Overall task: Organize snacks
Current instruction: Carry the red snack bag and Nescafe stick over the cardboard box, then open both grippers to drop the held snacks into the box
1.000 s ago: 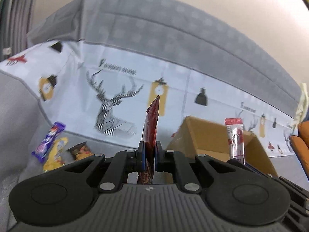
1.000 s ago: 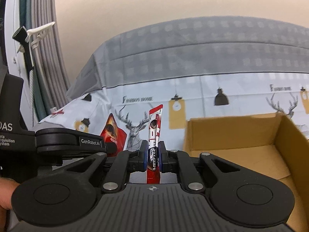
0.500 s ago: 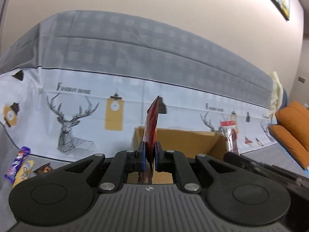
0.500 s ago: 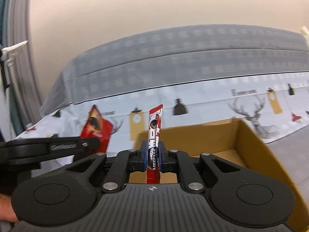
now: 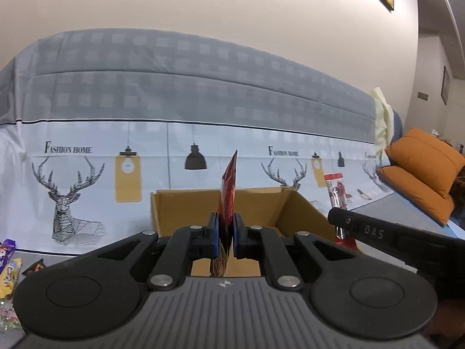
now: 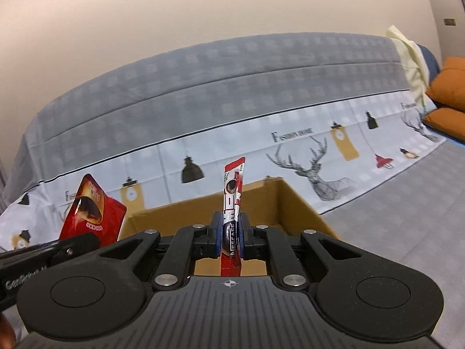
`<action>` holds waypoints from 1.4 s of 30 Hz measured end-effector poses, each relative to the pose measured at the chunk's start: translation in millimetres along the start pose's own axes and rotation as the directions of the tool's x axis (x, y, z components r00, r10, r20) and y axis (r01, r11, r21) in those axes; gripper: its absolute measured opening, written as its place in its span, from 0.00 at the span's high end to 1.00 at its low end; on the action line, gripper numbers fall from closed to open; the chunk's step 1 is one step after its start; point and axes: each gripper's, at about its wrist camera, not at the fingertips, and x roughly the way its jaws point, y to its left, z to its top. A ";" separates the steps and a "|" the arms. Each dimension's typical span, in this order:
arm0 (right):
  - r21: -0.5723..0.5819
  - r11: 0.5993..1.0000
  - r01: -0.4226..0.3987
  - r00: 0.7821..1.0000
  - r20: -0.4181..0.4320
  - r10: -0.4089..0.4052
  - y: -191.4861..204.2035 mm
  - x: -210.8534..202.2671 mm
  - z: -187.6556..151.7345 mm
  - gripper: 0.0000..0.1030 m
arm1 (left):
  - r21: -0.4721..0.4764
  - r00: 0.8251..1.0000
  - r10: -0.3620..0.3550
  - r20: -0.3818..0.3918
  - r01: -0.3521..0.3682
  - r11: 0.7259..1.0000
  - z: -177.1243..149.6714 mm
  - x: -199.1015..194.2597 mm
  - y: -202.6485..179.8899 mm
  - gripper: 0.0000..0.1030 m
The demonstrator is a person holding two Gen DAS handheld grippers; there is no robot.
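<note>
Two grippers each hold one snack above an open cardboard box (image 5: pixel 186 209). The left gripper (image 5: pixel 225 234) has its blue pads pressed tight on a flat red packet (image 5: pixel 229 186). The packet stands up on its thin edge, its top corner leaning a little toward 1 o'clock. The right gripper (image 6: pixel 230 234) has its pads squeezed shut on a red and white coffee stick (image 6: pixel 233 186), which stands nearly straight up toward 12 o'clock. From the right wrist view, the red packet shows at 9 o'clock, just beside the box wall. From the left wrist view, the coffee stick shows at 3 o'clock, by the right corner of the box. More snacks (image 5: pixel 10 264) lie on the gray surface at 8 o'clock, well apart from the box. Behind the box hangs a cloth (image 5: pixel 162 157) with deer and lamps on it. Orange cushions (image 5: pixel 421 174) sit at 3 o'clock.
</note>
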 end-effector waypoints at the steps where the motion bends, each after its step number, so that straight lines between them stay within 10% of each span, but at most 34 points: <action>1: 0.003 1.000 0.006 1.000 0.000 -0.006 -1.7 -0.1 0.0 0.88 | 0.001 1.000 -0.005 0.000 0.005 1.000 -0.5 0.4 -1.5 0.91; 21: -0.009 1.000 0.028 0.999 -0.016 -0.029 0.3 2.4 -4.0 0.83 | 0.015 0.998 -0.048 -0.028 0.049 0.999 -2.0 4.9 -4.8 0.91; 25: -0.016 0.999 0.037 0.998 -0.055 -0.037 3.1 8.9 -7.5 0.49 | 0.009 0.998 -0.043 -0.036 0.044 0.999 -1.2 6.5 -3.0 0.73; 42: -0.072 0.997 0.015 0.997 -0.076 -0.021 43.6 17.2 -11.3 0.39 | -0.023 0.994 0.109 0.000 -0.109 0.994 0.4 -4.7 34.6 0.44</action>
